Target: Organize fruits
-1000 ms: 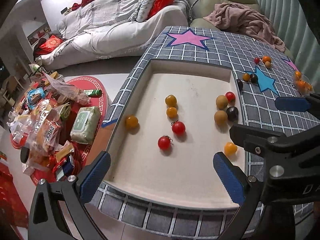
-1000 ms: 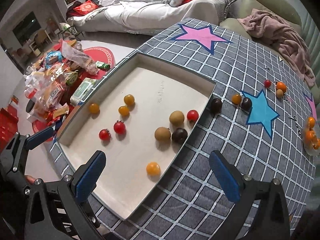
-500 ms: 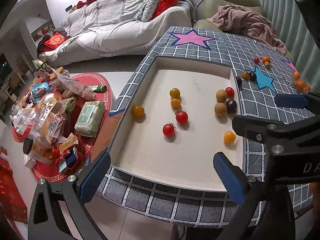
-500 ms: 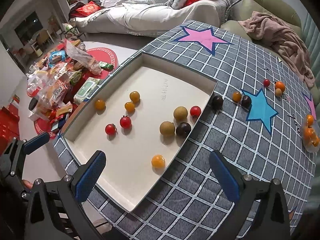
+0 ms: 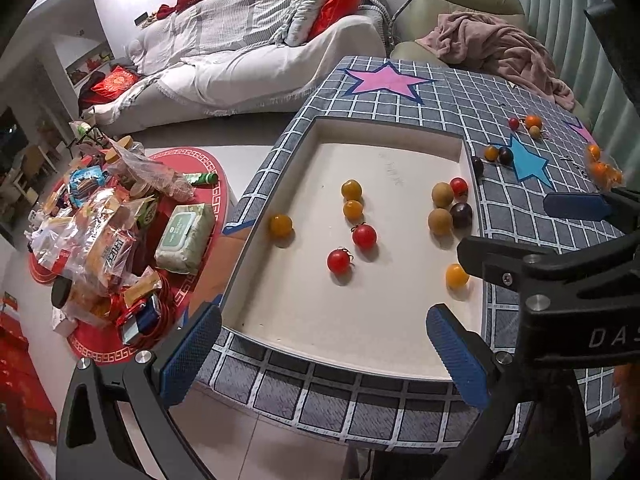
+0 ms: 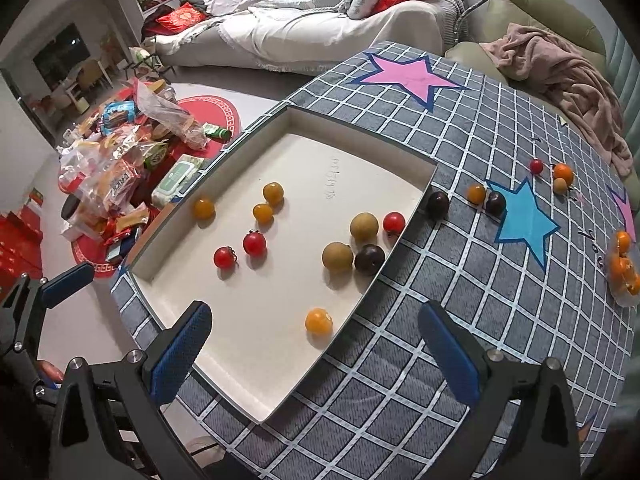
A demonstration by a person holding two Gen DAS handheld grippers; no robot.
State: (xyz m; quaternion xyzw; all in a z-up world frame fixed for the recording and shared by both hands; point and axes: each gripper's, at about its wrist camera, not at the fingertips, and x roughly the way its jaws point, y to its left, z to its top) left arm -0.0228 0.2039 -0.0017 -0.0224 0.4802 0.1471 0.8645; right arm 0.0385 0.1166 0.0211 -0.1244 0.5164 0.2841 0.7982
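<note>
Checked tablecloth, white tray holding ten fruits, six loose outside, both grippers' jaws apart, empty.

Glossy tomatoes, matt tray, cloth tablecloth

Right gripper, jaws apart, above the fruit-strewn tray.
</note>
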